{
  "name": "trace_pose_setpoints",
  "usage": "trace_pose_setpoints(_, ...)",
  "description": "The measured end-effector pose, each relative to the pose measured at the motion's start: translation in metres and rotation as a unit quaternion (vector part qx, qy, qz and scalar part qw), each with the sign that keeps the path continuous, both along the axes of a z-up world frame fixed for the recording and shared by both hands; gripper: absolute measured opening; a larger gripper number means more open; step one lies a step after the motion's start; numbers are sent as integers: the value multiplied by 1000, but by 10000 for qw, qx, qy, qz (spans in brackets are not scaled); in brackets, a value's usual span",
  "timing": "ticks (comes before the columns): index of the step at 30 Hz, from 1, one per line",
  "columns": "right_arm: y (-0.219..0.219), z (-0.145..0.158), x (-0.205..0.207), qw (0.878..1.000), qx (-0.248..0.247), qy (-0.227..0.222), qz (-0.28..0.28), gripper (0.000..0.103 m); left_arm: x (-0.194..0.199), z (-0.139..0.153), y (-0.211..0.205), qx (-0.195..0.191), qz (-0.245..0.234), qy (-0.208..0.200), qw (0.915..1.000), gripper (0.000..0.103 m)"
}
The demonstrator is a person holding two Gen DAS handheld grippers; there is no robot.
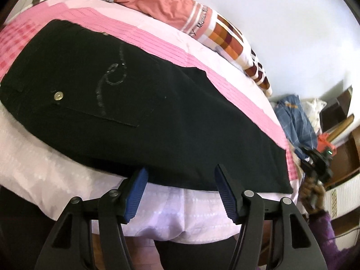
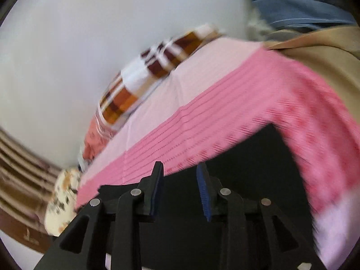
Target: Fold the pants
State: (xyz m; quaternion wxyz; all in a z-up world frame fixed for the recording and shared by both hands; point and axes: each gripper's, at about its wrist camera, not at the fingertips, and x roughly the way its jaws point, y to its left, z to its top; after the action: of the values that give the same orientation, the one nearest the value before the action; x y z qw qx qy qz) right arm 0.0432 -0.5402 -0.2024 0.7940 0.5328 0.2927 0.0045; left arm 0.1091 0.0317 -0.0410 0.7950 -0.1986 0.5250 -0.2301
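My left hand-held gripper [image 1: 181,178] stands wide, its blue pads [image 1: 136,193] apart with nothing between them. Just ahead of its tips lie the black pants [image 1: 126,103], flat on the bed's pink cover [image 1: 171,49]; the near edge of the pants runs right across the gap between my fingers, though I cannot tell whether the tips touch the cloth. Up and to the left of this gripper a metal button [image 1: 58,95] sits beside a pocket seam. Beyond the pants, against the white wall, a bundle of orange and checked bedding [image 1: 227,36] lies on the far side of the bed.

My right hand-held gripper [image 2: 180,174] is narrower, its pads parted with empty space between them. The pants [image 2: 247,175] fill the view directly in front of and beneath it, and the pink cover [image 2: 225,117] stretches on past its tips. This view is blurred.
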Motion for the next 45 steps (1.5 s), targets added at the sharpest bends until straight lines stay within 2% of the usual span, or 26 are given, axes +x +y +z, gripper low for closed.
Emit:
trace_pose_setpoints(1,1,-8,18,9997,107,-5,219,35,0,1,2,53,40,10,10000,62)
trace_pose_setpoints(4,-13,-40,42,9971,-73,737,150,38,-1,6,10,105,129,-64,9998,62)
trace_pose_setpoints(5,-22,-52,40,9953,-33,964,27,16,-2,8,14,105,172,-87,9998,62)
trace_pose_setpoints(6,-30,-59,35,9937,-34,1118,-115,0,-2,9,20,90,245,-100,9996,62)
trace_pose_setpoints(9,-51,-66,11,9848,-153,1555,-753,0,-2,13,37,117,438,-151,9989,62)
trace_pose_setpoints(10,-54,-60,3,9836,-212,1540,-918,9,-2,15,45,128,526,-194,9983,62)
trace_pose_setpoints(11,-52,-49,-6,9854,-251,1318,-1051,18,0,18,54,104,608,-241,9978,62)
trace_pose_setpoints(12,-45,-38,-13,9888,-210,969,-1113,22,2,21,61,107,675,-292,9972,62)
trace_pose_setpoints(13,-39,-31,-16,9916,-144,699,-1078,32,3,23,68,157,756,-363,9964,62)
trace_pose_setpoints(14,-24,-17,-14,9959,14,233,-876,39,4,24,72,182,814,-404,9957,62)
trace_pose_setpoints(15,-7,-4,-4,9981,201,-235,-531,41,6,24,78,171,879,-416,9951,62)
trace_pose_setpoints(17,33,27,31,9950,274,-881,388,51,11,23,84,147,985,-364,9944,63)
trace_pose_setpoints(18,52,42,49,9912,131,-1030,818,51,14,22,86,164,1061,-370,9935,63)
trace_pose_setpoints(20,103,74,98,9757,-316,-1272,1756,51,17,20,91,196,1157,-421,9922,63)
trace_pose_setpoints(21,131,87,124,9629,-500,-1362,2275,51,20,19,94,233,1207,-439,9914,63)
trace_pose_setpoints(24,203,101,193,9266,-1039,-1303,3370,51,27,19,102,237,1329,-510,9895,63)
trace_pose_setpoints(26,232,102,223,9087,-1230,-1259,3785,51,31,23,107,296,1399,-613,9878,63)
trace_pose_setpoints(31,270,96,251,8802,-1672,-1227,4270,51,47,29,118,766,1518,-951,9808,65)
trace_pose_setpoints(33,277,90,264,8723,-1628,-1193,4454,47,52,27,121,901,1565,-1007,9784,67)
trace_pose_setpoints(36,292,85,272,8542,-1737,-1021,4793,36,59,23,126,936,1627,-987,9772,69)
trace_pose_setpoints(38,301,86,269,8419,-1588,-1096,5039,24,62,21,126,892,1627,-979,9777,70)
trace_pose_setpoints(40,306,91,265,8310,-1751,-1148,5154,23,64,19,126,911,1609,-980,9779,72)
trace_pose_setpoints(45,307,85,284,8371,-1779,-994,5077,18,67,16,123,1016,1572,-1052,9767,75)
